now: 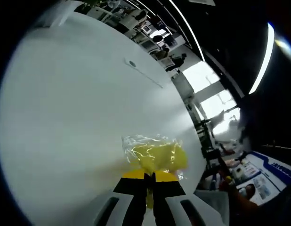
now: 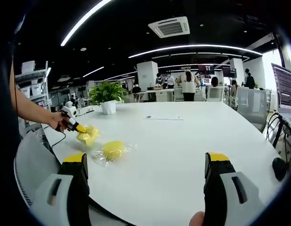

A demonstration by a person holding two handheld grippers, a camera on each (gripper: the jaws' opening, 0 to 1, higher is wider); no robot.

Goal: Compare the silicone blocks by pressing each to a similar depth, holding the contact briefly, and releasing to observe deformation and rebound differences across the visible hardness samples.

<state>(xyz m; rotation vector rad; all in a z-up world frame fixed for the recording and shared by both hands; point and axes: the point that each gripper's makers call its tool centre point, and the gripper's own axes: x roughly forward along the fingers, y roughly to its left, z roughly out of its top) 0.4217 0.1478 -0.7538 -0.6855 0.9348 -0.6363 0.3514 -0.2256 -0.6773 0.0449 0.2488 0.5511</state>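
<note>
In the left gripper view my left gripper (image 1: 148, 178) has its yellow-tipped jaws together on a yellow silicone block in a clear plastic bag (image 1: 160, 157), held just over the white table (image 1: 75, 122). The right gripper view shows that left gripper (image 2: 76, 126) in a person's hand at the left, pinching the same bagged yellow block (image 2: 88, 135). A second yellow block in a clear bag (image 2: 112, 149) lies on the table (image 2: 183, 141) beside it. My right gripper (image 2: 146, 165) hangs above the table's near edge, jaws far apart, nothing between them.
A potted plant (image 2: 107, 96) stands at the table's far left and a sheet of paper (image 2: 157, 117) lies mid-table. A laptop (image 2: 284, 87) and a dark round object (image 2: 278, 167) sit at the right edge. Chairs (image 2: 246, 101) and people stand beyond.
</note>
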